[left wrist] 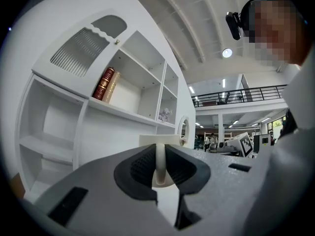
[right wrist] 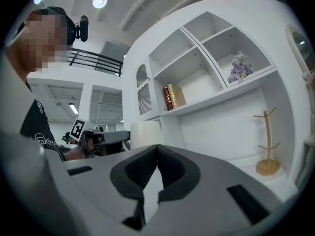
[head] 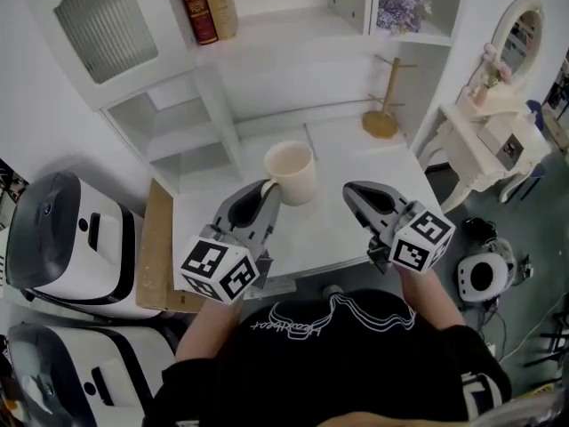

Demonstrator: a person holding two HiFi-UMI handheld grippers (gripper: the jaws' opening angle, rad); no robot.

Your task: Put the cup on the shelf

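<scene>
Left gripper (head: 267, 190) is clamped on the handle (left wrist: 160, 162) of the cup (head: 291, 172). Pads pinch the loop from both sides, and the cup body sits just ahead of the jaw tips, mouth up. The handle grip makes sense: the body looks too wide for these jaws. Can't tell if the base rests on the worktop (head: 347, 234) or is just off it.

Right gripper (head: 353, 190) is clenched on nothing, parked to the cup's right, probably just kept clear.

Shelf (head: 293, 29) is well ahead of and above the left gripper. The open span between the books (head: 206, 3) and the flowers (head: 402, 9) looks like the drop spot. The task's carry isn't done yet: lift, move forward, keep it upright.
</scene>
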